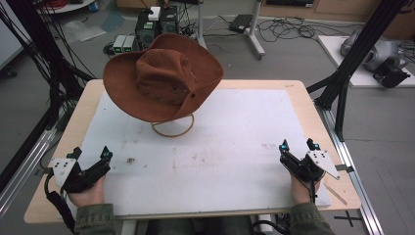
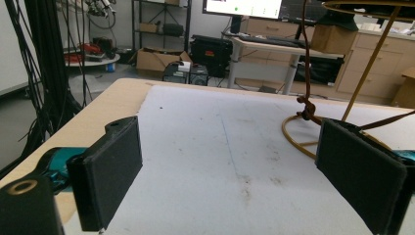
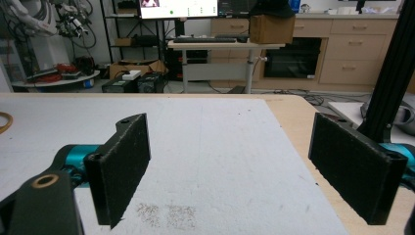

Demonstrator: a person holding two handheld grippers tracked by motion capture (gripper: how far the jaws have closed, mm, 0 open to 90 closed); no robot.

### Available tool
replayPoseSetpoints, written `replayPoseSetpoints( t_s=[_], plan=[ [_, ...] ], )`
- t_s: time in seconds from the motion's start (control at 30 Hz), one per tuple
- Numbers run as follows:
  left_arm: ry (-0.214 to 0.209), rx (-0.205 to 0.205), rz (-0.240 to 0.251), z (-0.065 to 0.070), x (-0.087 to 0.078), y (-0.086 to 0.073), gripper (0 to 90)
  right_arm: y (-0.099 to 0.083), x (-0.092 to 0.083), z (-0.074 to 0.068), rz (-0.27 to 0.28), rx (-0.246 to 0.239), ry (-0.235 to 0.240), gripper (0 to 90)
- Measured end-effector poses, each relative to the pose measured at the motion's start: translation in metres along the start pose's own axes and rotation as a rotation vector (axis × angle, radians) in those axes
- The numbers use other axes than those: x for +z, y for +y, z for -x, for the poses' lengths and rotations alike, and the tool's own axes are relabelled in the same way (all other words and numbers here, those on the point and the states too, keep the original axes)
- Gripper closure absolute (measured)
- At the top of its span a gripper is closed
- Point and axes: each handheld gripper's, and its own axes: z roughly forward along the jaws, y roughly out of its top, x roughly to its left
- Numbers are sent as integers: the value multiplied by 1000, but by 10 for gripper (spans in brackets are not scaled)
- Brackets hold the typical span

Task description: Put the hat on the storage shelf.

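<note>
Now both wide apart and empty: left tool (image 1: 90,155), right tool (image 1: 297,146), near the brown hat (image 1: 164,78). Up on a wire stand (image 1: 172,128), mid surface (image 1: 235,147). Probably soft, light, floppy; best pinched at brim.

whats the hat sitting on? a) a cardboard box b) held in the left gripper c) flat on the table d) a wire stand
d: the hat sits tilted atop a gold wire stand whose ring base rests on the table; the left gripper and right gripper are both open near the front edge, apart from it.
</note>
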Motion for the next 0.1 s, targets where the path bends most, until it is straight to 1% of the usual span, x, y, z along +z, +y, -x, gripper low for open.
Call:
replayPoseSetpoints(
  t_s=[0.1],
  plan=[
    [1,-1,0,0,0,0,106,0,1,0,2,-1,2,150]
  ],
)
